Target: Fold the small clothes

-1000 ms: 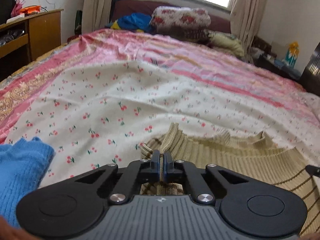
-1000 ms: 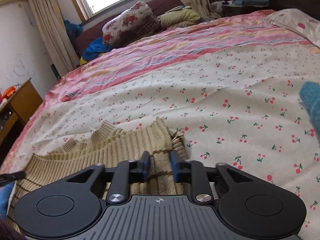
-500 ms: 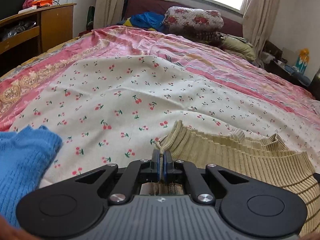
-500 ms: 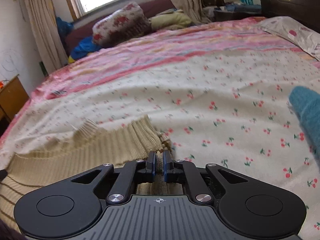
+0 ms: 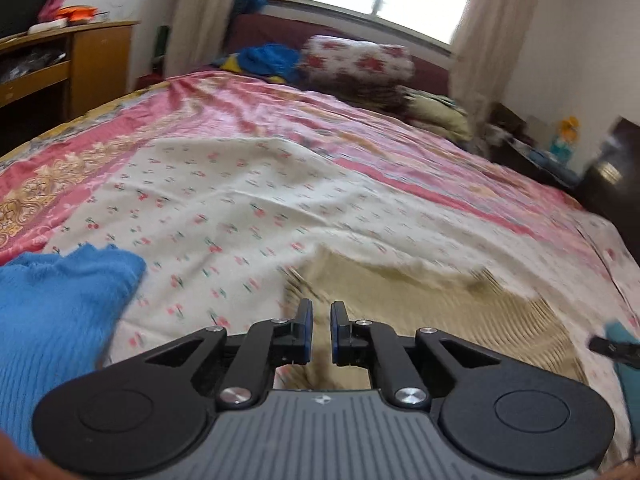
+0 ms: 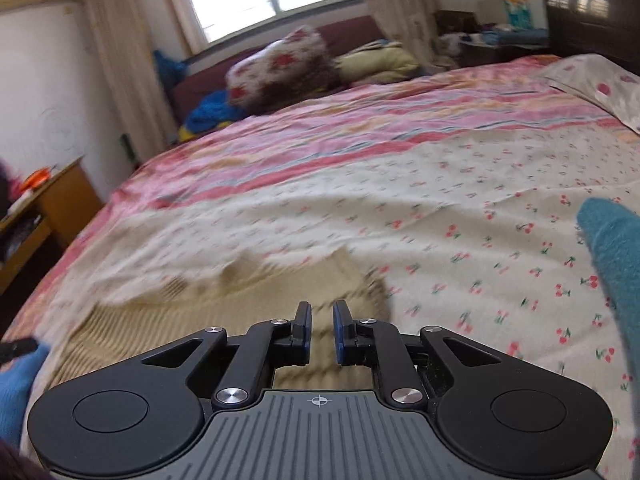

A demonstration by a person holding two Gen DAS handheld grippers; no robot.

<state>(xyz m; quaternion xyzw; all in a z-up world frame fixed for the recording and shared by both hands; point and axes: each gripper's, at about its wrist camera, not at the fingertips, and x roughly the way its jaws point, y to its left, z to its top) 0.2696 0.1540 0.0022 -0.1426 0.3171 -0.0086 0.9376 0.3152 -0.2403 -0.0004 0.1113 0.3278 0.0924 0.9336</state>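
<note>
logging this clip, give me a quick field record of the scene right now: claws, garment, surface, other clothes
left claw: left claw open, gap between its fingers, nothing held
right claw: right claw open, nothing held
garment: beige ribbed sweater lying on the bed, blurred by motion
surface: cherry-print sheet over a pink striped bedspread
other clothes: blue knit left of the sweater, teal knit to its right
far end: floral pillow under the window
</note>
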